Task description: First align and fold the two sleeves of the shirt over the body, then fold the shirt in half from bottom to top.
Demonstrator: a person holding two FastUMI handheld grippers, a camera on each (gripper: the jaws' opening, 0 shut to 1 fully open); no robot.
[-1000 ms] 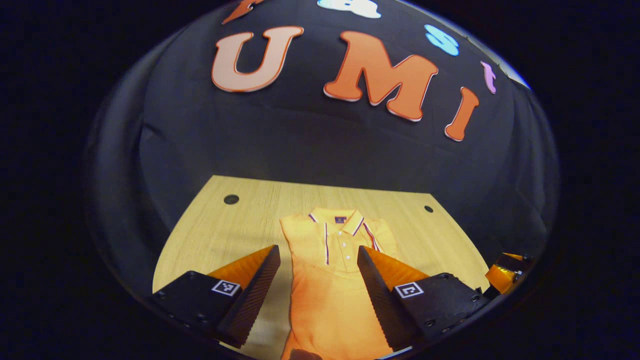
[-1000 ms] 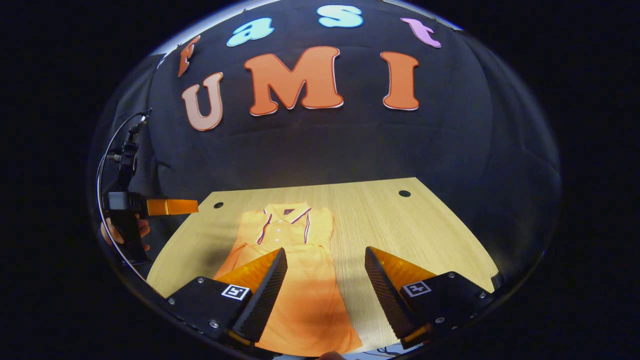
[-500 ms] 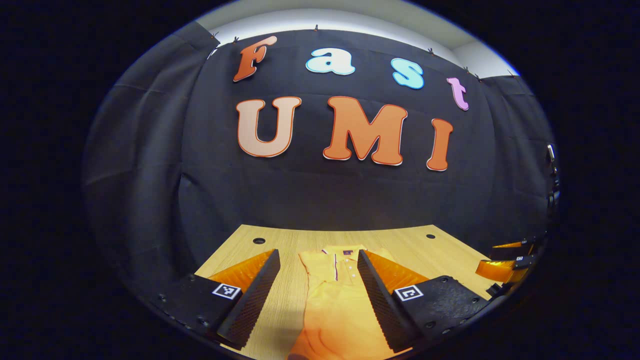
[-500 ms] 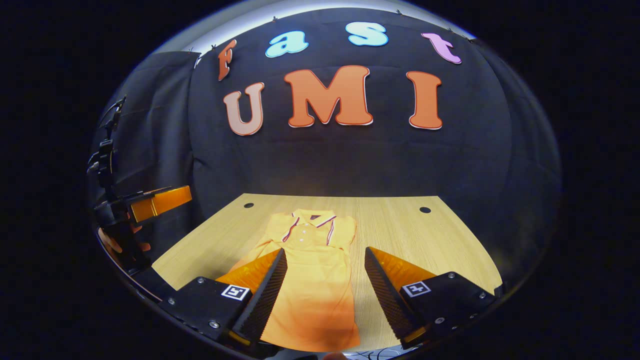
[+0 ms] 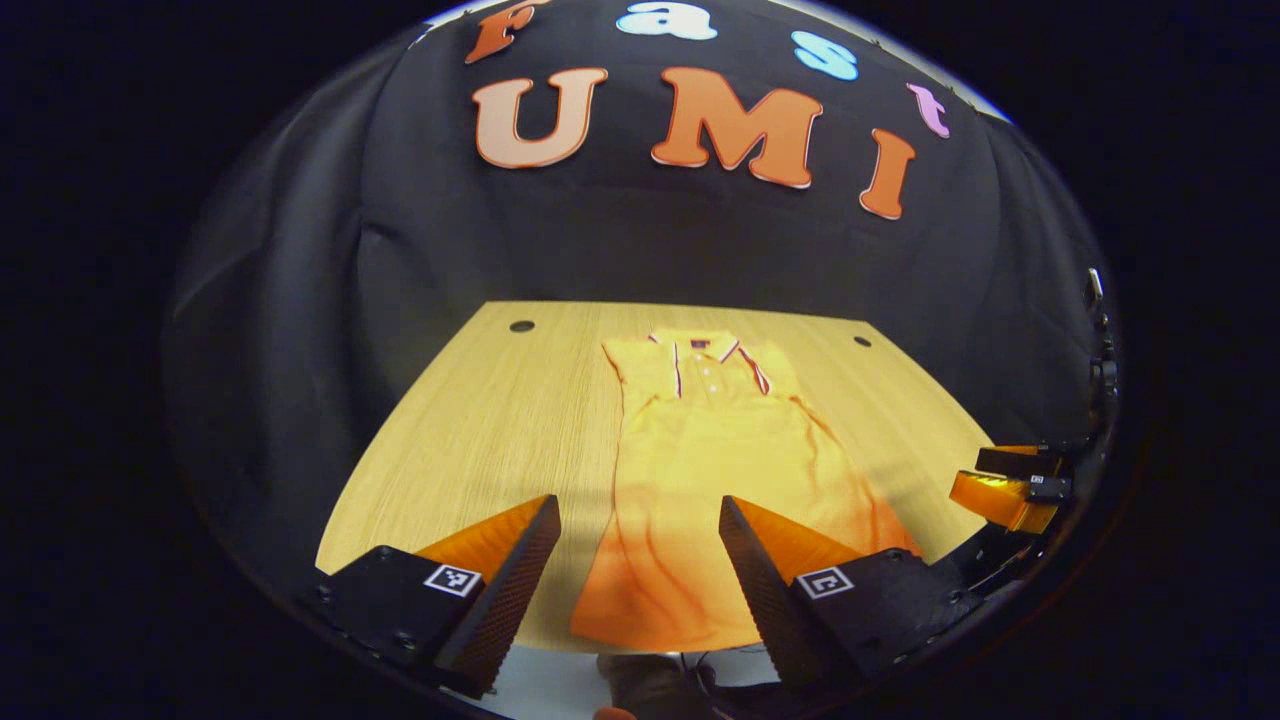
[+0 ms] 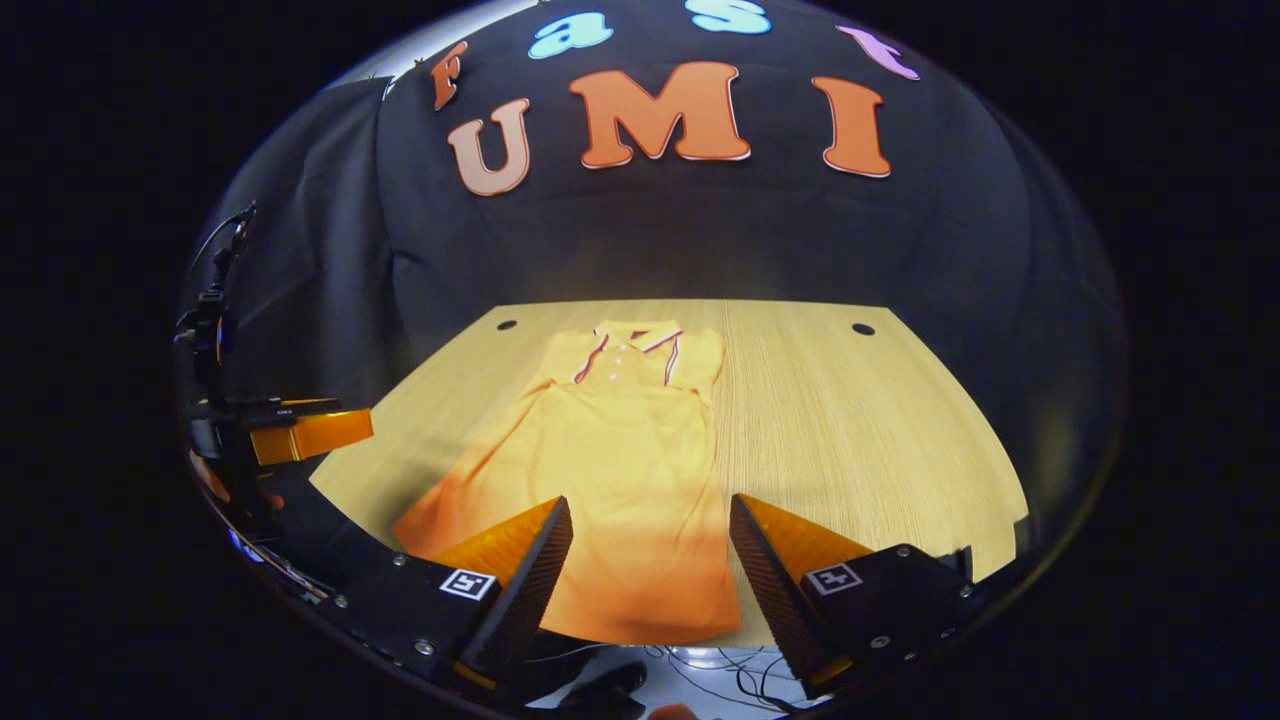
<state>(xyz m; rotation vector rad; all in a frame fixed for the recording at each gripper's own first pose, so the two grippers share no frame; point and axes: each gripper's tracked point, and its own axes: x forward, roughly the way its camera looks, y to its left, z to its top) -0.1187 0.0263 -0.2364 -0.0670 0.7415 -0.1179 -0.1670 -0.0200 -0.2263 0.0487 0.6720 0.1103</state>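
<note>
One orange polo shirt (image 5: 700,470) is being shown lying flat on the wooden table (image 5: 470,420), collar toward the booth's back wall and hem at the near edge, roughly centred across the table's width. The shirt (image 6: 620,470) is being presented as a long, narrow shape flaring toward the hem, with both sleeves appearing already laid over the body; one collar with striped trim and a buttoned placket is being seen at the far end, and shallow creases are being noted in the lower cloth. Two round holes are being counted in the table, one near each far corner. Two grippers are being counted. The left gripper (image 5: 640,560) is being held above the near edge with its fingers spread apart and nothing between them, the hem being seen through the gap. The right gripper (image 6: 650,560) is likewise being held spread and empty above the hem. In the left gripper view the right gripper (image 5: 1005,490) is being seen at the right margin; in the right gripper view the left gripper (image 6: 300,432) is being seen at the left margin.
</note>
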